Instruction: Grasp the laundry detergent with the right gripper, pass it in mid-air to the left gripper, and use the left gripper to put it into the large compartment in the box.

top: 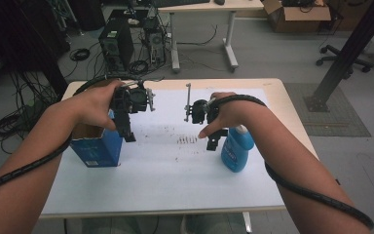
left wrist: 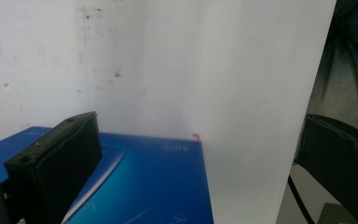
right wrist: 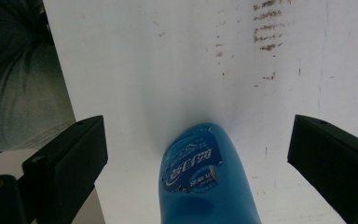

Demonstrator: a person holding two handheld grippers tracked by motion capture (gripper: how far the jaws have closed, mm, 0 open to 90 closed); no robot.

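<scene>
The right hand-held gripper [top: 216, 141] hangs over the blue bottle [top: 235, 148], which lies on the white table [top: 175, 180] near its right edge, cap end toward the far side. In the right gripper view the two black jaws stand wide apart with the bottle [right wrist: 205, 182] lying between them lower down, neither jaw touching it. The left hand-held gripper [top: 128, 132] sits beside the blue box [top: 97, 148], an open carton standing near the table's left edge. In the left gripper view its jaws are also spread wide, one of them over the blue face of the box [left wrist: 144, 186], and they hold nothing.

The step in hand looks like the approach for a grasp: the right side is lined up on the bottle, the left side waits by the box, perhaps to steady it. I judge the work barely begun, as the bottle rests free on the table. The next move calls for lowering the right jaws until they straddle the bottle's body, then closing squarely across its width. The plastic looks smooth and rounded, so an off-centre pinch could let it roll or squirt out.
</scene>
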